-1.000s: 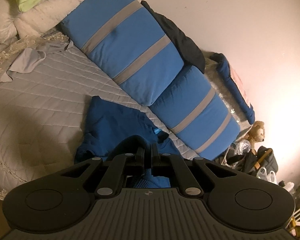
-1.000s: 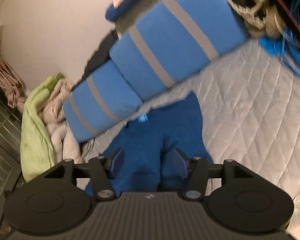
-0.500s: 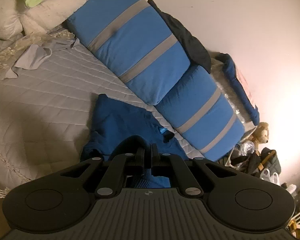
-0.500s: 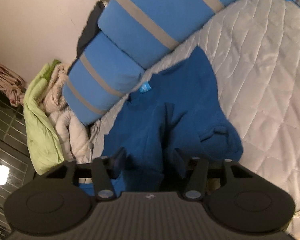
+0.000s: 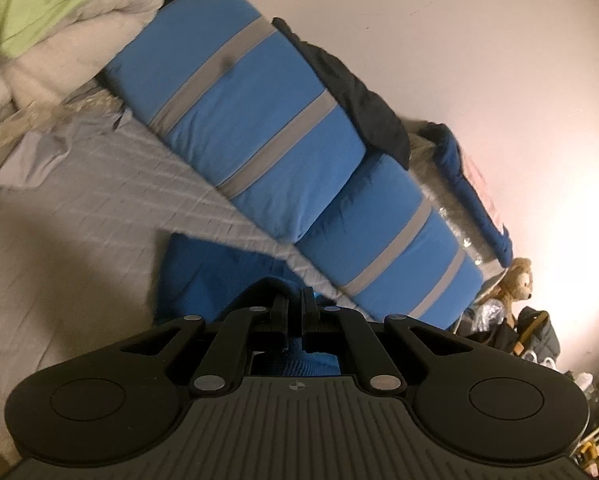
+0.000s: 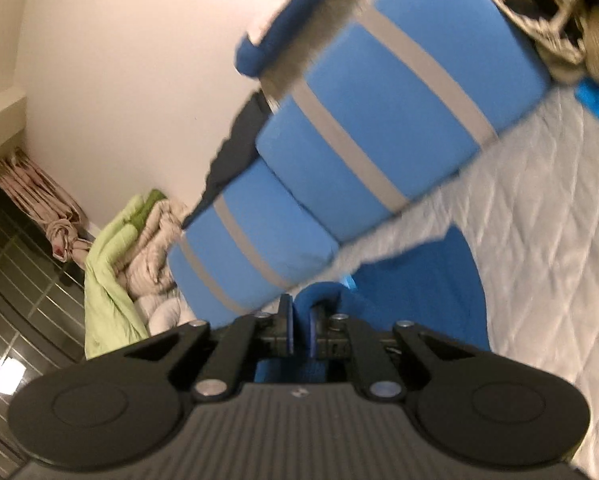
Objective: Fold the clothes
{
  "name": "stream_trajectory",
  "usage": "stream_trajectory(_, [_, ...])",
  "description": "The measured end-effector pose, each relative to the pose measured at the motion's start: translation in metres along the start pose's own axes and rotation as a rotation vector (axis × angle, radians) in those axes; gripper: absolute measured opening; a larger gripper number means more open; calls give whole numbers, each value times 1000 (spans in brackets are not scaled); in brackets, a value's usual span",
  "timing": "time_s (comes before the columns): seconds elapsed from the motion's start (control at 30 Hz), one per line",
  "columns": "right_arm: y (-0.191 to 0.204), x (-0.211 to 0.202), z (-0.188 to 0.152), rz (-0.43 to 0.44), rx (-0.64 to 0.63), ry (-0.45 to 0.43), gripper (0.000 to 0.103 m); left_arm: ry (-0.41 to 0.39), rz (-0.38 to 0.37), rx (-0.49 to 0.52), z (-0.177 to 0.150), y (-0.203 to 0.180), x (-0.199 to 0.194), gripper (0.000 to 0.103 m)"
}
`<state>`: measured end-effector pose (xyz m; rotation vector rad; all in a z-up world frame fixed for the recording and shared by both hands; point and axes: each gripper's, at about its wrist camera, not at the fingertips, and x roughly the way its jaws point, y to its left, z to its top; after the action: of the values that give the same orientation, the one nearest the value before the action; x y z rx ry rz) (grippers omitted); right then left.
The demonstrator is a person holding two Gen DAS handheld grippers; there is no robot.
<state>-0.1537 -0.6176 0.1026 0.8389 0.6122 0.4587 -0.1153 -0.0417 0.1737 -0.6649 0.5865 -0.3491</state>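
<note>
A dark blue shirt [image 5: 203,276] lies on the grey quilted bed [image 5: 79,216], just in front of the blue pillows. My left gripper [image 5: 295,304] is shut on a fold of this shirt, with cloth bunched between its fingers. In the right wrist view the same blue shirt [image 6: 427,284] spreads over the quilt [image 6: 539,220], and my right gripper [image 6: 301,312] is shut on a raised fold of it near the neck. Much of the shirt is hidden under both grippers.
Two blue pillows with grey stripes [image 5: 251,120] run along the wall, a dark garment [image 5: 359,100] draped behind them. A green and white duvet pile [image 5: 39,20] sits at the bed's head, a grey cloth [image 5: 35,156] near it. A teddy bear [image 5: 511,284] and bags are beside the bed.
My right gripper was open over the shirt and has shut on a fold of it. Both views have swung toward the pillows; the left gripper stays shut on the cloth.
</note>
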Motion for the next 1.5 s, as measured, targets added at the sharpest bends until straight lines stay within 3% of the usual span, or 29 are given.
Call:
stream_trajectory(0.17, [6,5,19,-20,-14,-38,8,18,-16,-28,17,1,33,5])
stream_trajectory(0.4, [11,17,43,-54,-30,-80,8,47,18,-35,31,8,73,5])
stream_trajectory(0.73, [-11,86,61,-163,-62,-17,7,101,129,-87,41,46,137,5])
stream_trajectory(1.0, [-40,151,65,-266,-82,36,7,170,222,-53,37,67,192,6])
stream_trajectory(1.13, [-52,174,64,-309,-118,70,9,207,241,-121,34,85,210,7])
stream_trajectory(1.2, [-59,181,65,-325,-109,95,13,223,233,-156,31,94,213,14])
stream_trajectory(1.23, [-62,183,64,-329,-105,106,15,230,226,-170,30,98,213,28])
stream_trajectory(1.27, [-64,182,63,-323,-102,108,25,236,219,-181,29,101,212,38])
stream_trajectory(1.33, [-68,179,61,-314,-99,114,47,240,206,-186,27,103,206,46])
stream_trajectory(1.43, [-67,171,57,-316,-118,128,61,264,169,-195,24,105,198,46])
stream_trajectory(1.5, [-68,166,55,-307,-115,141,62,291,147,-201,21,105,194,46])
